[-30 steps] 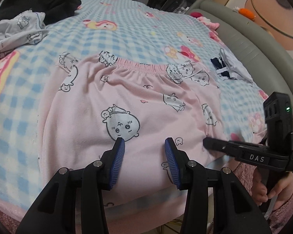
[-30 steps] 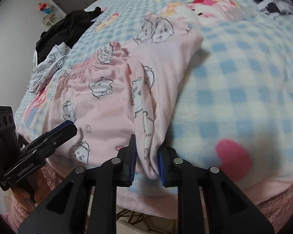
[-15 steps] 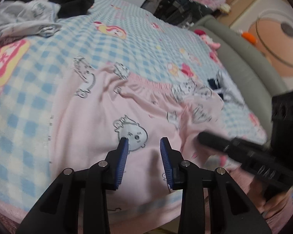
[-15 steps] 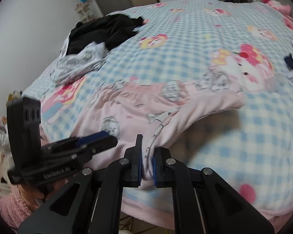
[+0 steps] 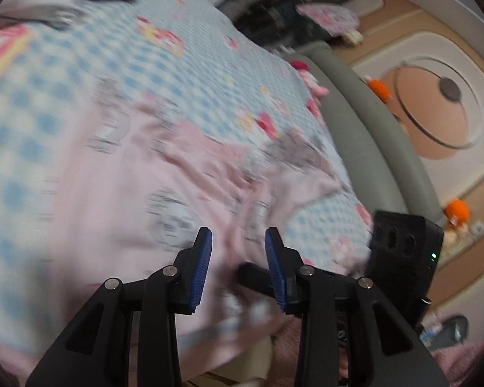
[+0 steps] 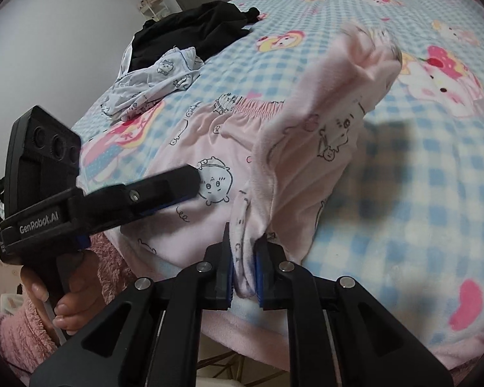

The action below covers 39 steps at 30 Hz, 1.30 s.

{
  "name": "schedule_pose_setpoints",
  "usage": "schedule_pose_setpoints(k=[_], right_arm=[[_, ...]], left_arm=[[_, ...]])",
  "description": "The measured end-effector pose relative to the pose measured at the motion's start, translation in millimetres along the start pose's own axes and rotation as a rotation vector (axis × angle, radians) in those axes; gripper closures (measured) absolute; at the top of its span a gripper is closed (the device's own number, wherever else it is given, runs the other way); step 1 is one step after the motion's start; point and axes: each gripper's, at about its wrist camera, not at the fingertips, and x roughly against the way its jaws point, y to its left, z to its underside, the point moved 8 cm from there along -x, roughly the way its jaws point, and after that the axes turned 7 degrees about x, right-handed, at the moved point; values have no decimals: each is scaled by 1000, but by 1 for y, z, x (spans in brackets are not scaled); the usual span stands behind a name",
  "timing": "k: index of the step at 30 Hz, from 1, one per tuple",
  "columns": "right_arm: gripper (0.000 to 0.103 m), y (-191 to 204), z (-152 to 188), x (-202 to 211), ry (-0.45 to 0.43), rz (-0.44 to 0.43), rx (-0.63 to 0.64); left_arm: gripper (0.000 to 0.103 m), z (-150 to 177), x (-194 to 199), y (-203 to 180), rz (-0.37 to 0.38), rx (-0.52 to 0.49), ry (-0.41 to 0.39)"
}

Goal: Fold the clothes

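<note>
Pink pyjama trousers point(image 6: 209, 148) with cartoon prints lie on the bed, waistband away from me. My right gripper point(image 6: 243, 242) pinches a bunched edge of them while its jaws are opening slightly; the cloth still sits between the pads. From that grip a flap of the trousers point(image 6: 338, 96) rises off the blanket. In the blurred left wrist view my left gripper point(image 5: 238, 235) hovers over the trousers point(image 5: 113, 193), jaws opening, with nothing between the blue pads. That left gripper point(image 6: 187, 180) reaches in from the left beside the right one.
A blue checked blanket point(image 6: 419, 177) covers the bed. A black garment point(image 6: 193, 29) and a white printed garment point(image 6: 151, 87) lie at the far left corner. A grey padded bed frame point(image 5: 355, 106) runs along the right. A hand point(image 6: 67, 303) in a pink fleecy sleeve holds the left gripper.
The right gripper has lifted its pinched edge up and leftward, so the flap now stands off the blanket. The left gripper has swung and rolled to the right, close to the right gripper.
</note>
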Motion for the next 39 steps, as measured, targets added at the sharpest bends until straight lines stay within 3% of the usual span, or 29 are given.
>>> schedule_pose_setpoints(k=[2, 4, 6, 7, 12, 15, 21, 24, 25, 26, 27, 29, 30, 31, 33, 39], right_arm=[[84, 1, 0, 0, -6, -6, -1], [80, 5, 0, 0, -9, -3, 19], [78, 8, 0, 1, -9, 8, 45], [77, 9, 0, 1, -6, 16, 56], [77, 0, 4, 18, -2, -15, 51], [77, -13, 6, 34, -20, -42, 12], [74, -52, 16, 26, -19, -3, -186], [74, -35, 22, 7, 19, -9, -130], [74, -29, 23, 3, 25, -6, -110], [74, -24, 23, 0, 30, 0, -95], [74, -19, 22, -3, 34, 5, -81], [74, -12, 21, -6, 43, 29, -42], [74, -11, 19, -5, 44, 38, -32], [74, -13, 17, -2, 40, 35, -39], [74, -16, 13, 3, 32, 30, -54], [68, -30, -17, 30, -60, 68, -95]], left_arm=[[64, 2, -16, -12, -17, -49, 50], [64, 4, -31, -19, -87, -109, 87], [74, 4, -46, -19, -170, -161, 113], [85, 4, -51, -19, -208, -183, 119], [89, 0, -48, -7, -277, -123, 47], [89, -4, -42, 5, -251, -59, 23], [88, -1, -36, 3, -86, -9, 18], [74, 3, -44, 0, -61, -8, 50], [59, 5, -46, -1, -50, -6, 64], [52, 6, -45, -2, -27, 1, 76], [52, 5, -47, -5, -50, -20, 68], [57, 5, -49, -9, -96, -63, 52], [84, 4, -50, -11, -119, -84, 44], [94, 1, -49, -9, -148, -73, 35], [94, -4, -46, -5, -203, -52, 17], [94, -23, 16, -20, -146, -13, -106]])
